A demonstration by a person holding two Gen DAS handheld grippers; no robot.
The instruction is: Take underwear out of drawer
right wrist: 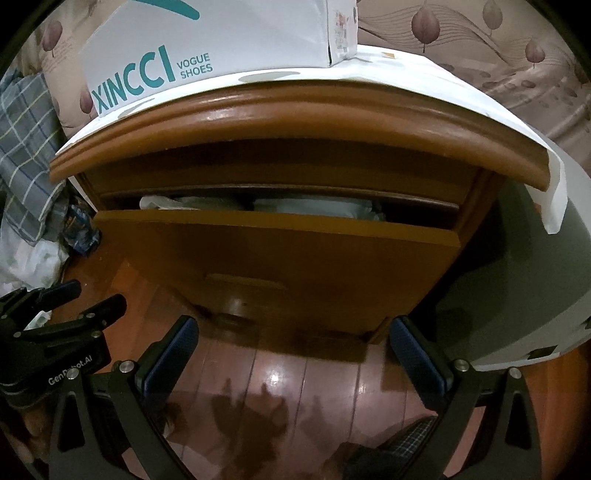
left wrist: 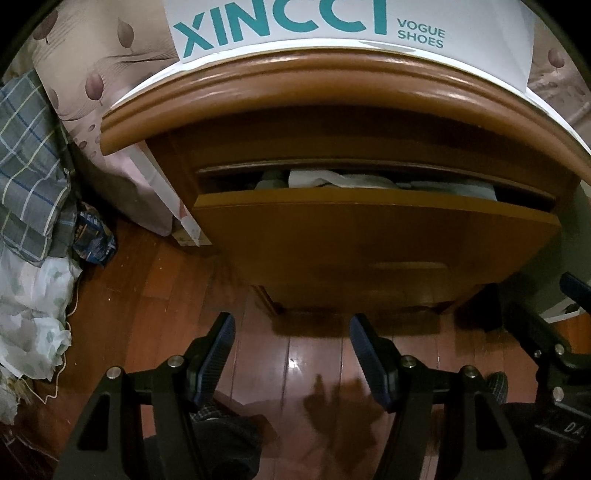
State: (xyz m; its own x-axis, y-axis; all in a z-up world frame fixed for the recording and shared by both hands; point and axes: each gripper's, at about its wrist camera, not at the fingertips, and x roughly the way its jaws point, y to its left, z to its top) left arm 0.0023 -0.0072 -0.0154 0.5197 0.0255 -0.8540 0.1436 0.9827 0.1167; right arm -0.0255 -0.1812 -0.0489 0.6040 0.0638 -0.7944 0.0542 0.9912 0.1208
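A wooden nightstand (left wrist: 332, 122) stands on a reddish wood floor (left wrist: 295, 354), its top drawer (left wrist: 369, 236) pulled out only a little way. Through the narrow gap above the drawer front lies folded pale fabric (left wrist: 332, 179), white and light grey-blue pieces packed side by side; these look like the underwear, though no single piece can be told apart. From the right wrist view the same fabric (right wrist: 314, 205) fills the drawer (right wrist: 280, 258) nearly from side to side.

On the nightstand's top sits a white shoe box (left wrist: 351, 26) printed "XINCCI VOGUE SHOES", resting on a white sheet (right wrist: 480, 107) that hangs over the right edge.

The left tool (left wrist: 291, 354) hovers above the floor in front of the drawer, fingers apart with nothing between them. The right tool (right wrist: 293, 354) is likewise spread wide and empty, also short of the drawer.

At the left lie a plaid cloth (left wrist: 26, 155) and crumpled white bedding (left wrist: 33, 314).
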